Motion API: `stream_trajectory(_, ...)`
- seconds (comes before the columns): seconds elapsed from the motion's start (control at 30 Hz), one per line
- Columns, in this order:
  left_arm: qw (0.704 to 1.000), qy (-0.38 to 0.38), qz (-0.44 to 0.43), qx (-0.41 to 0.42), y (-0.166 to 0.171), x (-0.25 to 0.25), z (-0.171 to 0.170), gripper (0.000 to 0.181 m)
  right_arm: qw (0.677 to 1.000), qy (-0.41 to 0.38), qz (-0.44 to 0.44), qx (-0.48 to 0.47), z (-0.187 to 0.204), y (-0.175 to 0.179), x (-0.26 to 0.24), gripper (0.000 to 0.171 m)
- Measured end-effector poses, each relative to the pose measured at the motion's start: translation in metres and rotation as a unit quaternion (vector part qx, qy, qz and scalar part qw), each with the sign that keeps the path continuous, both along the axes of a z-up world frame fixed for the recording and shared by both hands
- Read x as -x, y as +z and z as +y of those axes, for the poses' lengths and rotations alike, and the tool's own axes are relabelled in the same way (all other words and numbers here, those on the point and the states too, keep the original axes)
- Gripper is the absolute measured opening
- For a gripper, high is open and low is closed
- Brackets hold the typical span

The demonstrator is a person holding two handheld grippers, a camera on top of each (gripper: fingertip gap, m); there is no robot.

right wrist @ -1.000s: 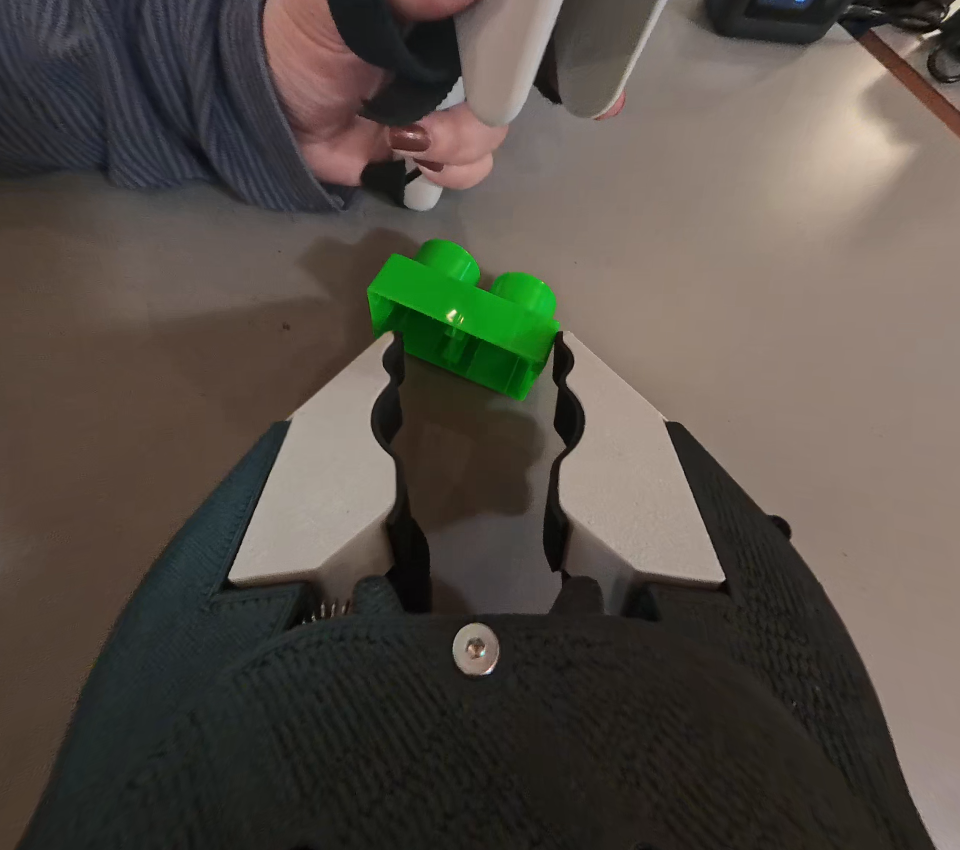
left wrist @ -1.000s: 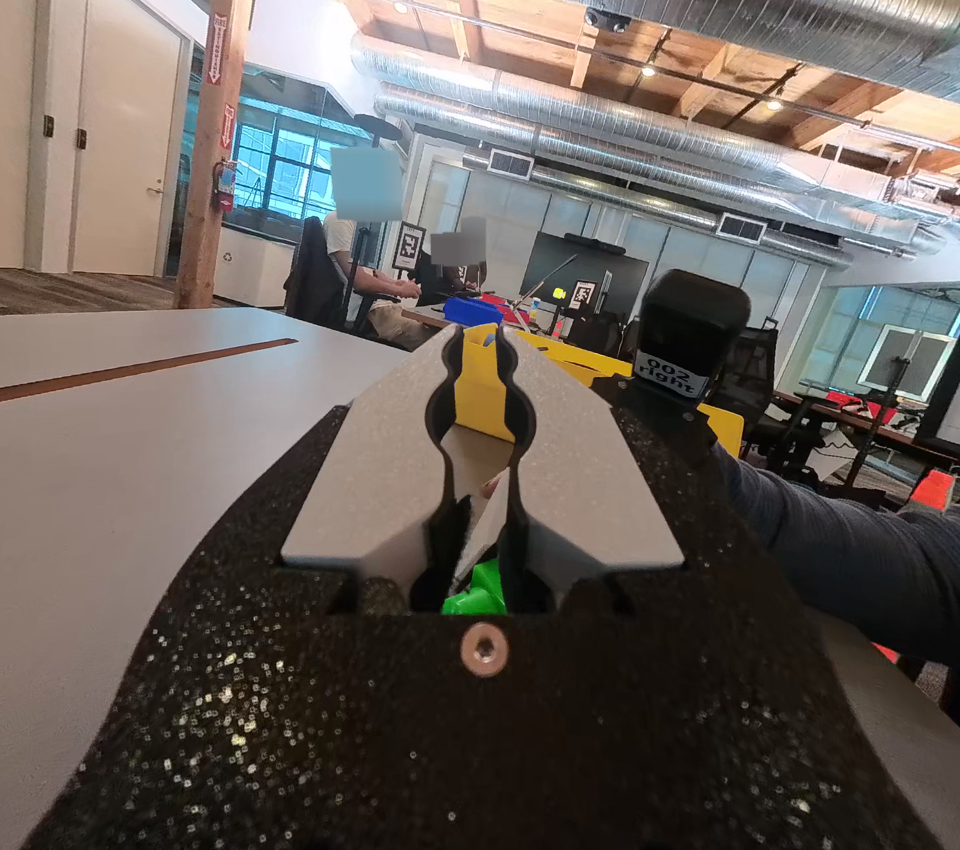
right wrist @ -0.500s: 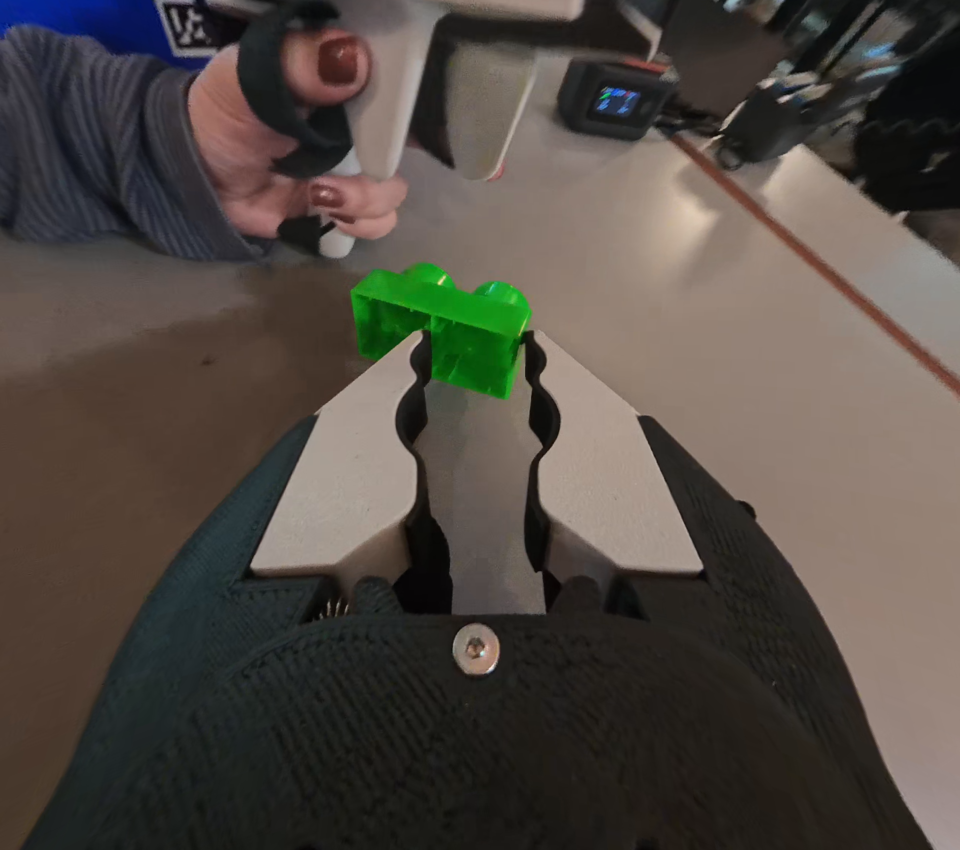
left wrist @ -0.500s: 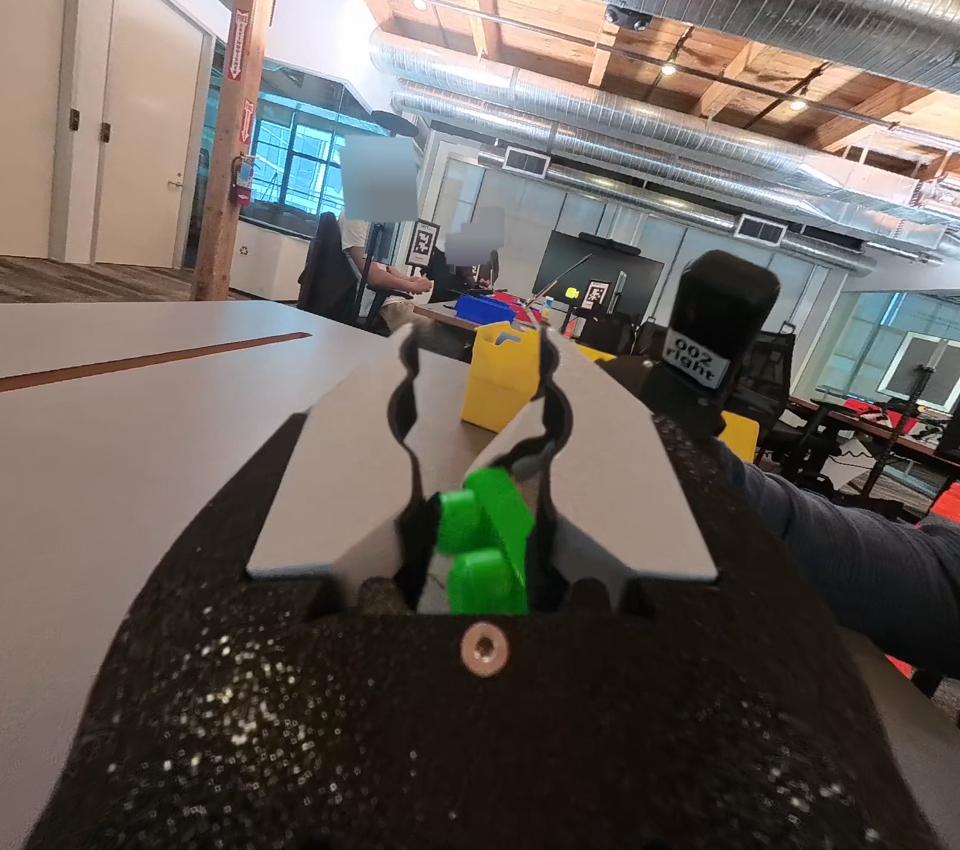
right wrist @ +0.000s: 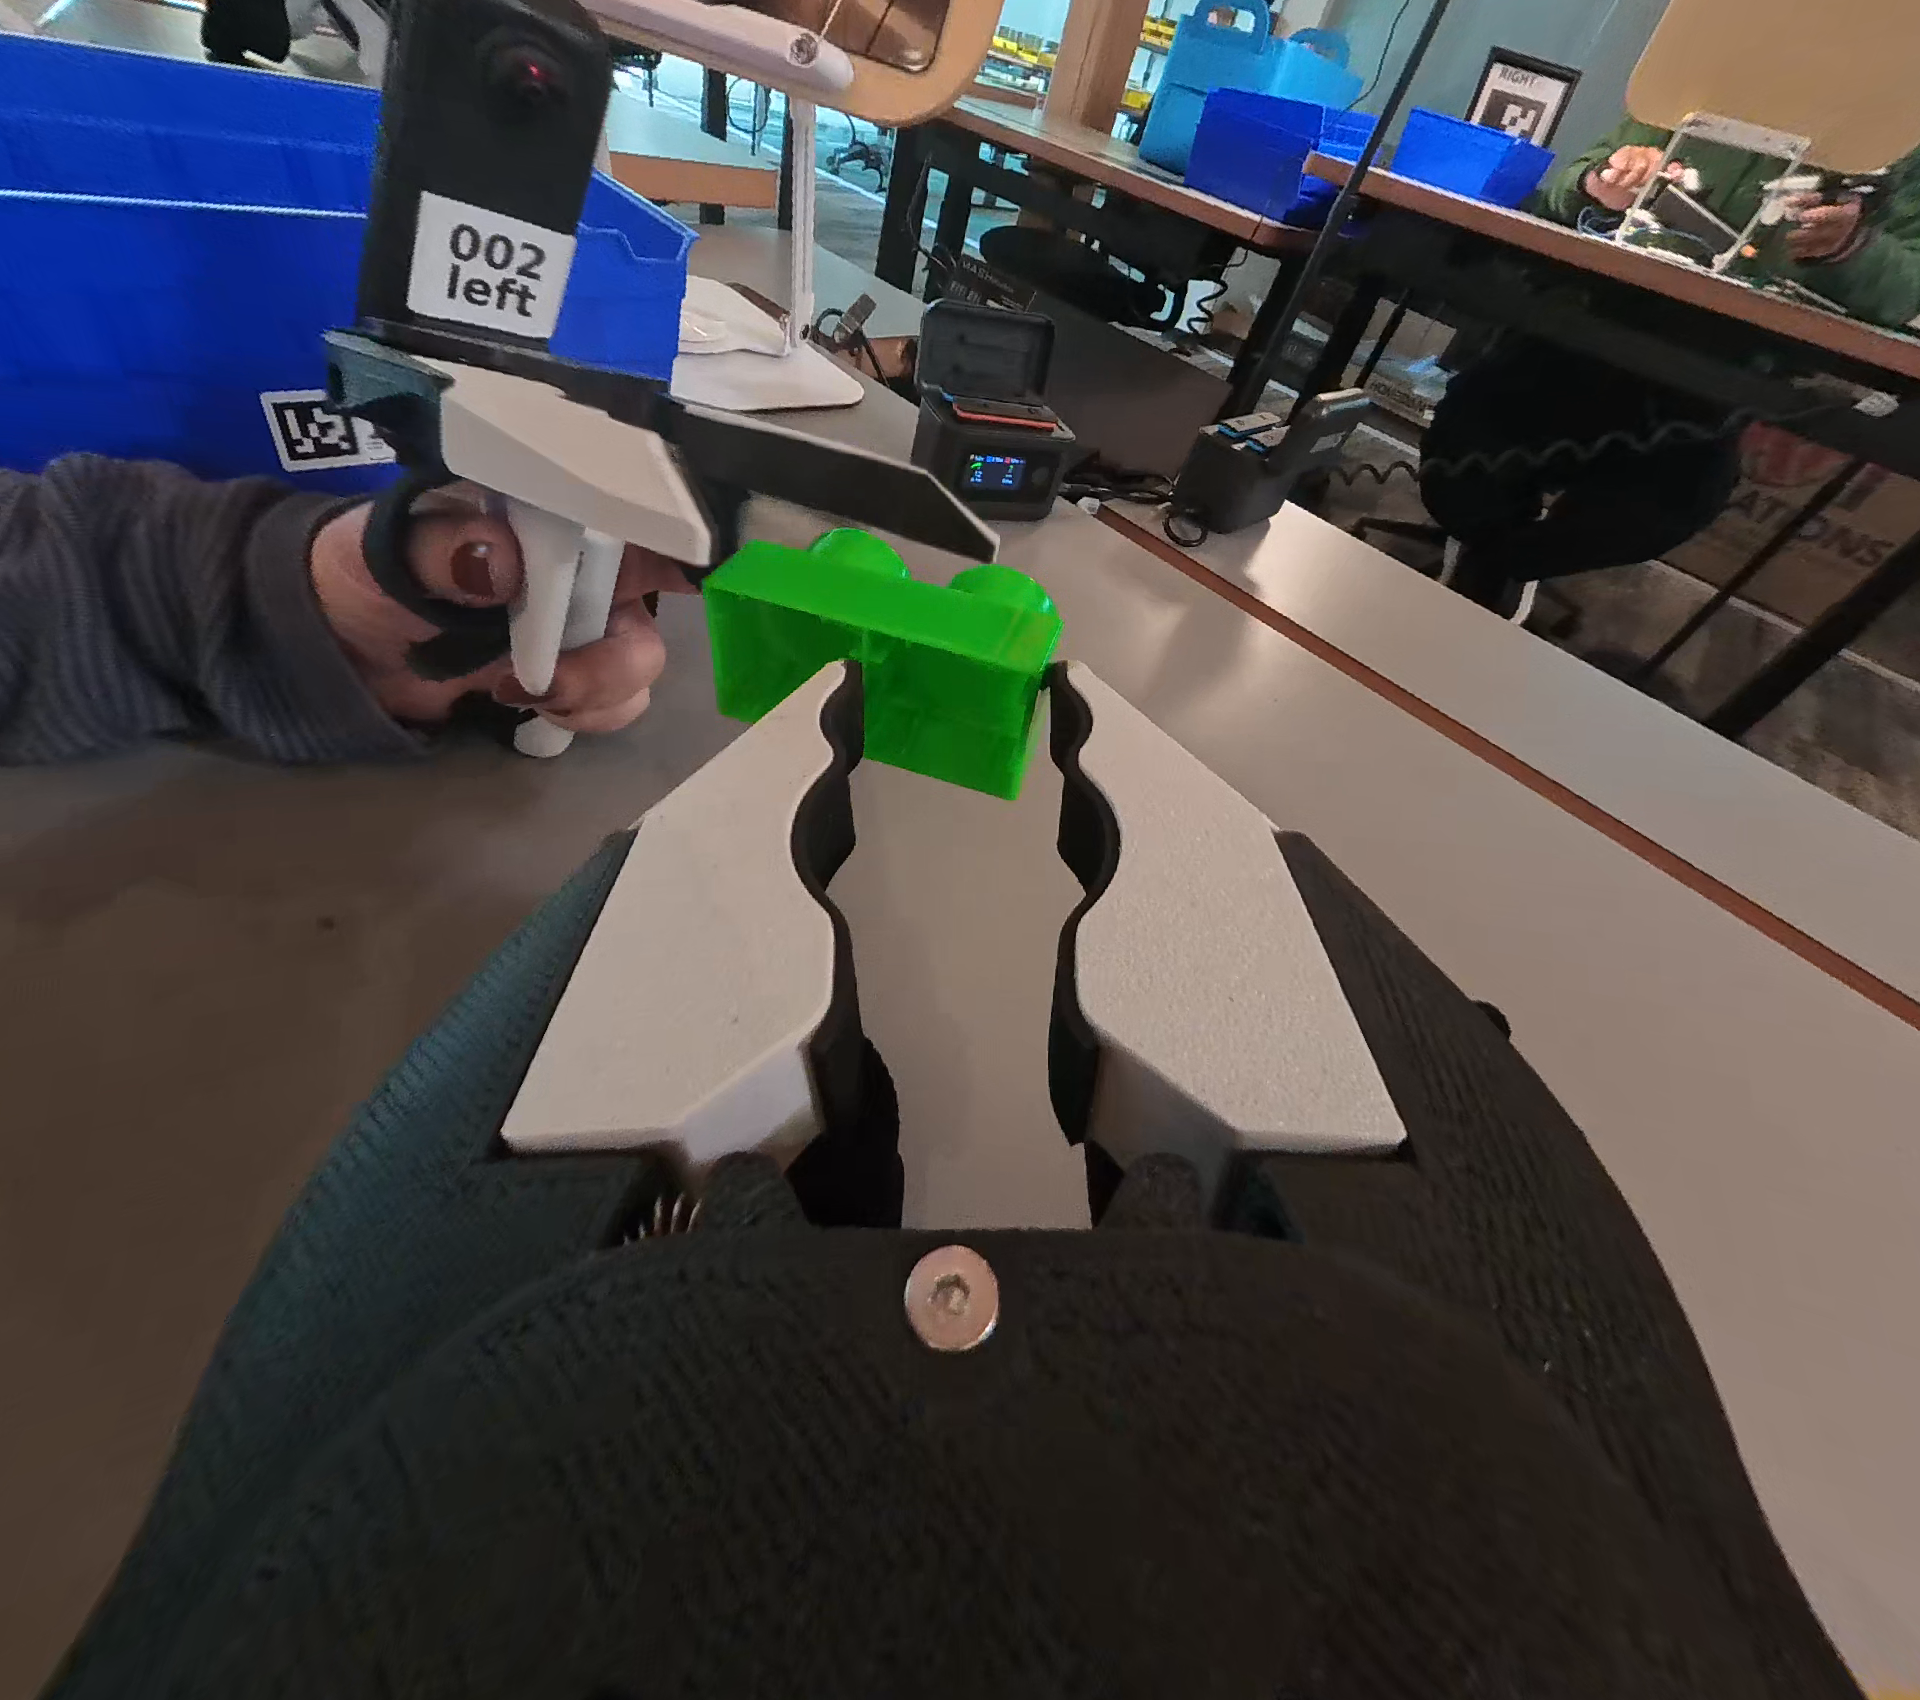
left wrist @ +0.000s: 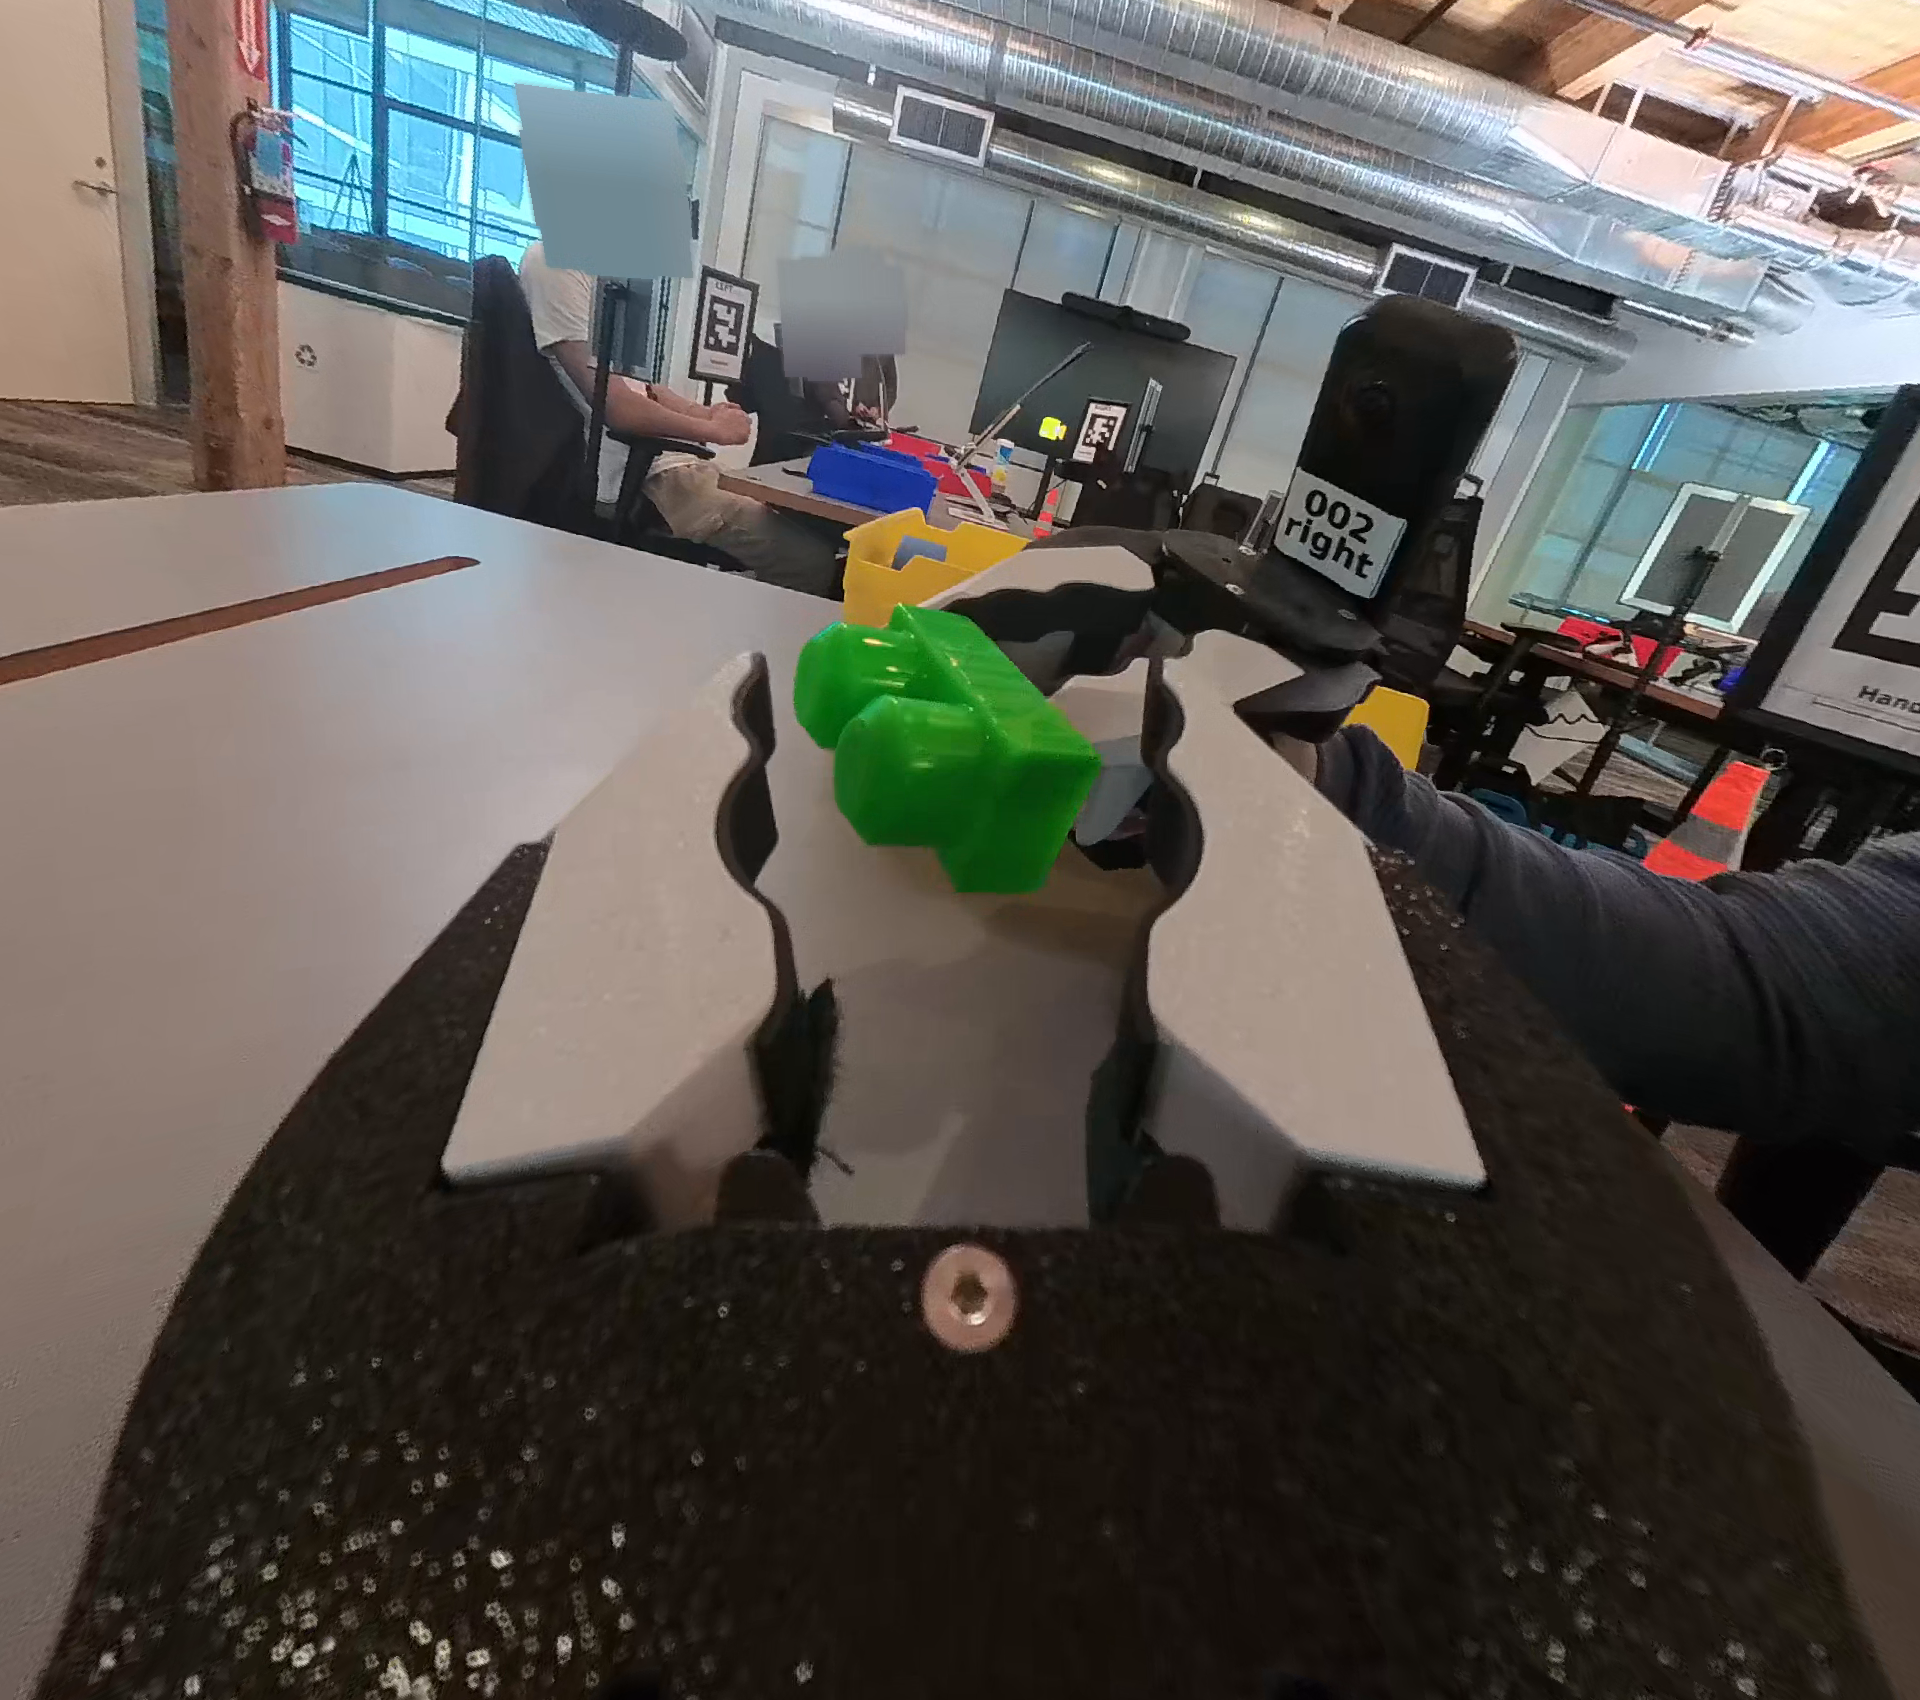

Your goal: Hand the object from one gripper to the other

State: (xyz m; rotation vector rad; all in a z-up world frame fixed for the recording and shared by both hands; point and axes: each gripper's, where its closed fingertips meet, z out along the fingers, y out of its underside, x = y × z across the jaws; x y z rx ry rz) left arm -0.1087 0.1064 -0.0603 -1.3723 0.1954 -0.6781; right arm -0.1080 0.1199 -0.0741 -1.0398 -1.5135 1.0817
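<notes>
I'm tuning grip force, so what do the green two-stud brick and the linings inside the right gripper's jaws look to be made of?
The green two-stud brick looks like glossy, slightly translucent hard plastic: light shines through its walls, and highlights sit on its studs. The right gripper, shut on the brick's end, has wavy black linings that look matte and rubbery, possibly foam; the pale finger shells look like grainy printed plastic.

Grey table (left wrist: 260, 798) with a thin brown stripe (left wrist: 229, 611) across it. In the left wrist view there's a yellow bin (left wrist: 914, 564) mid-frame, a wooden post (left wrist: 218, 196) with a fire extinguisher (left wrist: 268, 170) at the left, and silver ducts (left wrist: 1039, 29) up top. The right wrist view has a big blue bin (right wrist: 177, 268) at the left, a small black device with a lit screen (right wrist: 992, 445) centre, and more blue bins (right wrist: 1455, 164) upper right.
</notes>
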Motion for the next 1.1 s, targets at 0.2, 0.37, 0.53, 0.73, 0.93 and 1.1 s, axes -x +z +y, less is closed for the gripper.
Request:
stream_trajectory(0.2,1.0,-0.01,0.013,0.011,-0.003,-0.006,0.001,0.069,0.999,0.004,0.03,0.039,0.003,0.013,-0.004,0.035)
stream_trajectory(0.37,1.0,-0.018,0.024,0.007,-0.003,-0.01,-0.001,0.048,0.998,0.013,0.033,0.057,0.002,0.014,-0.004,0.035)
stream_trajectory(0.53,1.0,-0.019,0.006,0.014,-0.003,-0.007,-0.001,0.047,0.997,0.027,0.061,0.041,-0.001,0.02,-0.007,0.039)
stream_trajectory(0.73,0.981,-0.159,-0.107,0.031,0.006,-0.017,-0.018,0.047,0.988,0.039,0.113,-0.1,-0.019,0.029,-0.014,0.081)
stream_trajectory(0.93,0.893,-0.368,-0.256,0.037,0.029,-0.03,-0.052,0.048,0.968,0.22,0.117,0.041,-0.066,0.04,-0.034,0.075)
stream_trajectory(1.1,0.873,-0.413,-0.252,0.058,0.027,-0.043,-0.06,0.047,0.951,0.274,0.127,0.064,-0.084,0.047,-0.044,0.057)
